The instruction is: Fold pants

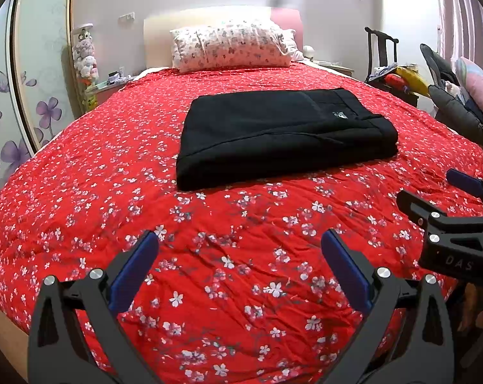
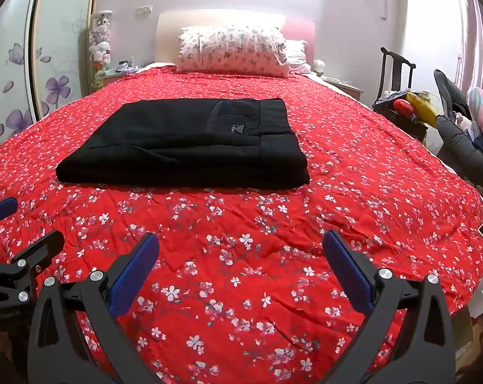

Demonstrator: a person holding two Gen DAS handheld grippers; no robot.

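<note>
Lying folded into a flat black rectangle, the pants sit mid-bed on the red quilt, toward 12 o'clock from both claws. Left gripper and right gripper hover near the quilt, fingers apart, holding nothing. Pillow at the headboard.

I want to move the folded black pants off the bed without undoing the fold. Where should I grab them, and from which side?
Take the black pants at the thick near edge, where the layers stack into one rounded fold, coming in low from the foot of the bed. Both the left gripper and the right gripper have their jaws open and empty, so one near each front corner should probably keep the bundle together.
</note>
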